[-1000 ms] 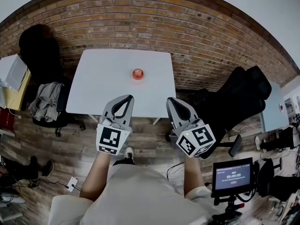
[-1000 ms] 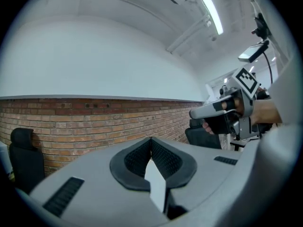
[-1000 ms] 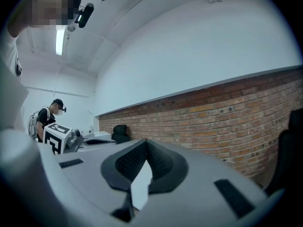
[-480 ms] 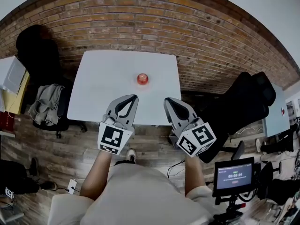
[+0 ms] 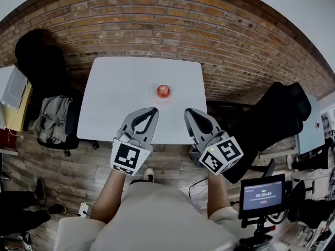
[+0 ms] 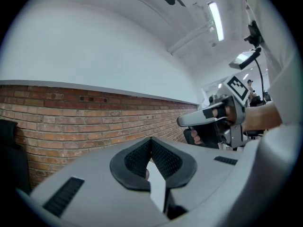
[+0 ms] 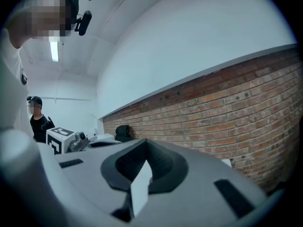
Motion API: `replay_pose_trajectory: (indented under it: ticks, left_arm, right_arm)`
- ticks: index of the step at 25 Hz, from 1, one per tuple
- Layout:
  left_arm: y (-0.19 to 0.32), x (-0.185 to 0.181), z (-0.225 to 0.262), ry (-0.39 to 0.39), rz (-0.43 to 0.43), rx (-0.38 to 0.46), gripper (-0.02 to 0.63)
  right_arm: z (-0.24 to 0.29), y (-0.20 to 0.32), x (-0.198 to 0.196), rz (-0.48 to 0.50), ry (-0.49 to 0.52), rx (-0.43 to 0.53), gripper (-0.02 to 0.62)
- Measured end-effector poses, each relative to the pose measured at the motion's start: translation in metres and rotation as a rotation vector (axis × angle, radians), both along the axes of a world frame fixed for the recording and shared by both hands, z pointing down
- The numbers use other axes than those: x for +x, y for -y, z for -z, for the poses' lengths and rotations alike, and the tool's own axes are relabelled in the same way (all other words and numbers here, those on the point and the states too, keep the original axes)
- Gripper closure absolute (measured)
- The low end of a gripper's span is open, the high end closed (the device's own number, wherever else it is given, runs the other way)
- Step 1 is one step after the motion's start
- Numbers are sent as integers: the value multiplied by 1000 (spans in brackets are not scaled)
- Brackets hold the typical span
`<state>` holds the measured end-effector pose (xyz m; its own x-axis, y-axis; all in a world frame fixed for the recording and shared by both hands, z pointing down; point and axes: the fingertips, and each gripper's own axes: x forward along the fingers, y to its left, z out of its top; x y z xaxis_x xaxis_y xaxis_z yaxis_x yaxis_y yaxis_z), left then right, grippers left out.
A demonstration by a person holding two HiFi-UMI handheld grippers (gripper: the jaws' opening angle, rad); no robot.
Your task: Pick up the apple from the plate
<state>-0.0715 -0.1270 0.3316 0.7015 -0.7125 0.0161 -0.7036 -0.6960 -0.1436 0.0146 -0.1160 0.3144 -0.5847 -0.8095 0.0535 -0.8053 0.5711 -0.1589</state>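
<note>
Field notes, standing behind the person.

- Smooth matte white rectangular table (image 5: 125, 88), set against a rough red brick wall (image 5: 157, 25). Worn wooden plank floor (image 5: 78, 171) all round it.
- Small round glossy red apple (image 5: 163, 91) sits on the tabletop, right of centre and toward the near half. It is too small here to make out a plate under it against the white top.
- Grey moulded plastic left gripper (image 5: 153, 110) with a black-and-white marker cube at its back. Its dimpled black rubber pads (image 6: 137, 160) meet at the tip, so the jaws are fully closed with nothing held.
- Matching right gripper (image 5: 187, 112) is also closed tip to tip, with nothing between the pads (image 7: 163, 167).
- Both grippers are held level, side by side and apart. Their tips overlap the table's near edge, well short of the apple.
- Bulky black padded office chair (image 5: 272, 119) stands at the right. Below it is a small dark monitor on a stand (image 5: 263, 195).

Change since a second ago: the table and apple sit lower and larger in the head view. Both grippers have advanced toward the table, and their tips now reach a little further over its near edge. The jaws were shut then and are shut now.
</note>
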Motion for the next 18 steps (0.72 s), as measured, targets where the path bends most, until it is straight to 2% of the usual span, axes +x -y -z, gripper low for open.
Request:
replay_pose_trajectory:
  ticks: [5, 14, 18]
  left_arm:
    - [16, -7, -7, 30, -8, -19, 600]
    - [43, -13, -24, 78, -27, -76, 600]
    - [52, -13, -31, 75, -15, -103, 600]
  right_arm:
    - [-9, 20, -8, -26, -75, -30, 592]
    - [-17, 44, -10, -57, -69, -72, 592]
    - [-24, 43, -9, -71, -88, -91, 592]
